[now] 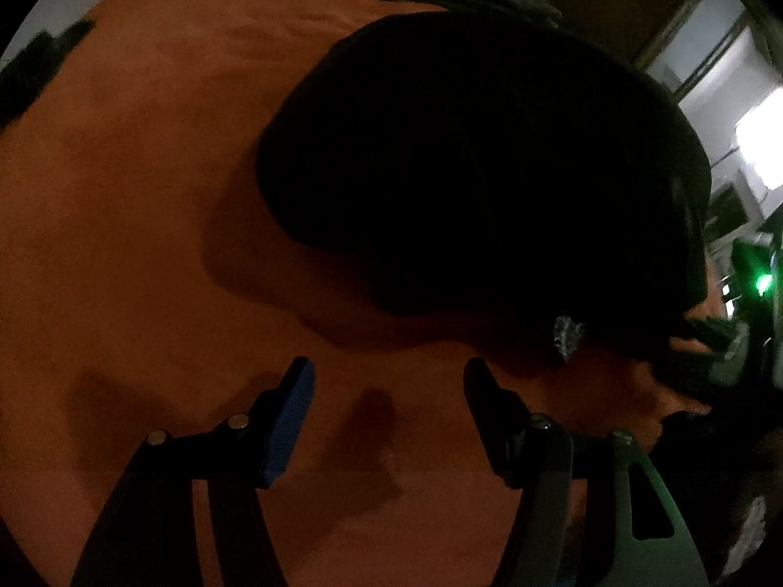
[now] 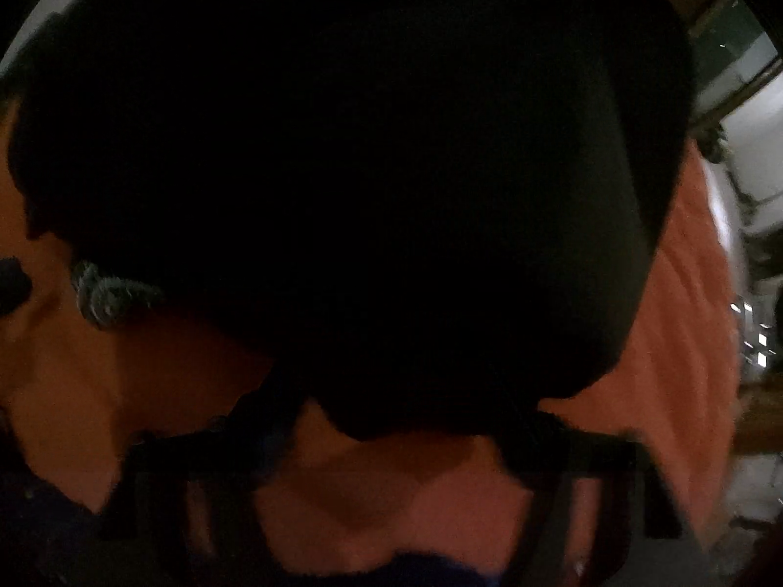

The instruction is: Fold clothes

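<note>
**Reaching for the near hem**

Orange bedsheet (image 1: 147,195) carries the black garment (image 1: 465,161) toward its right edge. My left tongs (image 1: 389,381) hang spread and empty; my right tongs (image 2: 391,435) straddle the hem, grip unclear. Next, I'd pinch and fold.

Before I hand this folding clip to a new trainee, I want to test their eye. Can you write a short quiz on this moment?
1. True or false: the left gripper has the black garment between its jaws.
2. What colour is the cover under the garment? A green, B orange, C white.
3. Fill in: the pale knotted cord sits at the garment's ____.

Key: 1 false, the jaws stand open over bare cover; 2 B; 3 edge.
</note>
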A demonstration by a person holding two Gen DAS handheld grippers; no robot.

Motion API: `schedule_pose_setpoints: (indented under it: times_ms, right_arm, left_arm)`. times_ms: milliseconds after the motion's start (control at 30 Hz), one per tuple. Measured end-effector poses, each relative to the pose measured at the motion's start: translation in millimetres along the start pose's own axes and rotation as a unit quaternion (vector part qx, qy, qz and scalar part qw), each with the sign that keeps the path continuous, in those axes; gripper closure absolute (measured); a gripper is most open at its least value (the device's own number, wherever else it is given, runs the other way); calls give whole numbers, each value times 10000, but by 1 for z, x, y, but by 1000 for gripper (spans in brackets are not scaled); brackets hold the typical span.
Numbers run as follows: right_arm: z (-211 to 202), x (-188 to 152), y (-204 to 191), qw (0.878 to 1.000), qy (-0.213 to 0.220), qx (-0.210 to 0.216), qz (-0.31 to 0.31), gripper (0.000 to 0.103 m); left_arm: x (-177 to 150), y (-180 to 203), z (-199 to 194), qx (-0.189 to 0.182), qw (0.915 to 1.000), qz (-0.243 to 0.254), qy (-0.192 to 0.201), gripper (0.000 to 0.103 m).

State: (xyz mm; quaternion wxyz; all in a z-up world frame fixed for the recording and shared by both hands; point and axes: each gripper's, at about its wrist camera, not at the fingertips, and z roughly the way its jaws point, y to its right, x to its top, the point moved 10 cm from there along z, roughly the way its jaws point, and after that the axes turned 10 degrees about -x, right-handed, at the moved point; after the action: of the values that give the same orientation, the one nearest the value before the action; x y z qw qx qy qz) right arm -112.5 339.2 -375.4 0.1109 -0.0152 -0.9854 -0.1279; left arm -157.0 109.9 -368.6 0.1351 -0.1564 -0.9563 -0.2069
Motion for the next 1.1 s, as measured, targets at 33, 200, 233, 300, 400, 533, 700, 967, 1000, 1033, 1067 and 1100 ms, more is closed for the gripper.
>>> schedule_pose_setpoints:
  times_ms: [33, 200, 233, 300, 400, 533, 700, 967, 1000, 1033, 1067, 1100]
  right_arm:
    - [-4, 6, -1, 9999, 142, 97, 5, 78]
    - [-89, 32, 18, 9898, 1295, 504, 317, 87]
    - [-107, 35, 22, 9865, 1431, 683, 403, 88]
    - [-143, 40, 29, 9800, 1633, 1009, 525, 88]
    - [-198, 46, 40, 9669, 1939, 1503, 697, 88]
    - [-273, 53, 34, 9472, 2509, 1889, 637, 88]
    - [-325, 52, 28, 9345, 2811, 2106, 571, 88]
    - [-331, 32, 21, 9382, 2760, 2060, 335, 88]
    - [-330, 31, 18, 9383, 2751, 2076, 289, 88]
    - [-330, 29, 15, 9383, 2743, 2093, 247, 88]
    - [-331, 28, 12, 9379, 2738, 2117, 224, 88]
    - [-330, 27, 9, 9372, 2734, 2155, 197, 88]
  left_arm:
    - [-1, -3, 0, 117, 9999, 43, -30, 39]
    - [-11, -15, 0, 243, 9995, 165, -76, 39]
    - [-13, -16, -2, 198, 9997, 161, -38, 39]
    - [-12, -14, -10, -66, 9999, 8, 135, 39]
    - [-6, -7, -28, -600, 9964, -341, 494, 39]
    - [-2, 3, -39, -954, 9916, -577, 656, 39]
    - [-8, 25, -42, -1377, 9879, -364, 612, 39]
    - [-9, 28, -64, -1908, 9718, -1025, 931, 39]
    - [-11, 27, -61, -1839, 9737, -1048, 848, 39]
    - [-13, 25, -59, -1773, 9753, -1072, 768, 39]
    - [-16, 22, -56, -1717, 9764, -1099, 708, 39]
    - [-19, 19, -53, -1678, 9771, -1134, 657, 39]
